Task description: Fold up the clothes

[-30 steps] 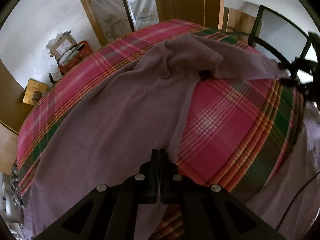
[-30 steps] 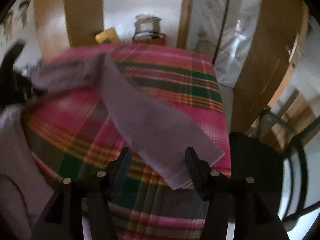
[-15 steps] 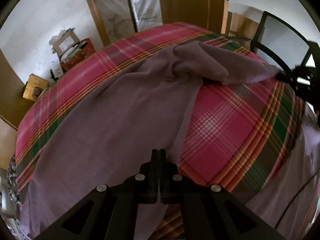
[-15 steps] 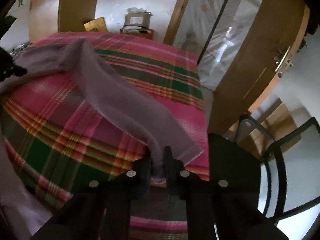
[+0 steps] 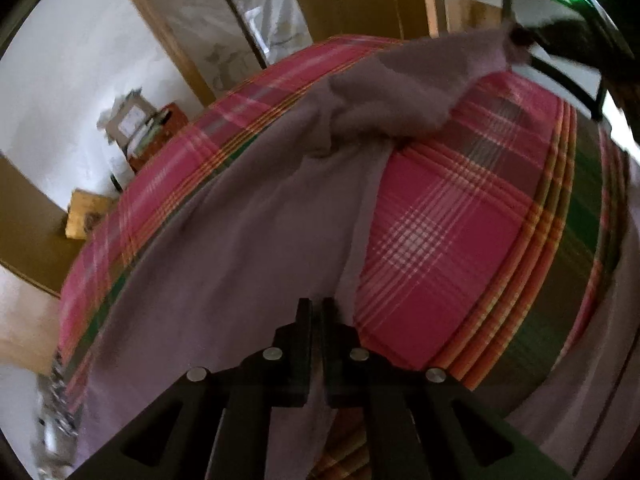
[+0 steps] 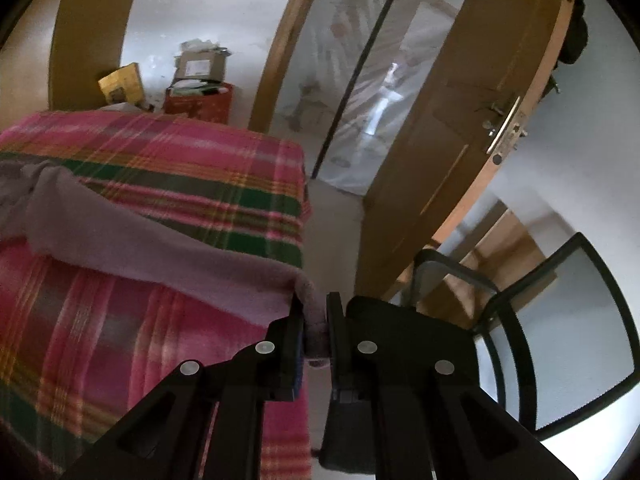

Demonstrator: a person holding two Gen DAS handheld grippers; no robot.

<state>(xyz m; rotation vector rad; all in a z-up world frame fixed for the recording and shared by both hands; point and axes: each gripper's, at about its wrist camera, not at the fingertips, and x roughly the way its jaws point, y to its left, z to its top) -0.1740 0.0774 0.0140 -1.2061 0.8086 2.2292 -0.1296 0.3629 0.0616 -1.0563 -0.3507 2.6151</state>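
Observation:
A mauve long-sleeved garment (image 5: 248,240) lies spread over the plaid-covered table (image 5: 460,240). My left gripper (image 5: 316,312) is shut on the garment's near edge, and a strip of cloth shows between its fingers. My right gripper (image 6: 316,320) is shut on the end of one sleeve (image 6: 140,240) and holds it raised off the table near the far corner. In the left wrist view the lifted sleeve (image 5: 420,92) runs up to the right gripper (image 5: 524,36) at the top right.
A black mesh chair (image 6: 560,340) stands beside the table's corner, close under the right gripper. A wooden door (image 6: 460,140) and a glass panel lie beyond. Boxes (image 6: 200,84) sit on the floor by the far wall. The plaid cloth (image 6: 100,340) hangs over the table edges.
The right gripper shut on the sleeve end and has since lifted it up and away from the table. The left gripper has stayed shut on the near edge.

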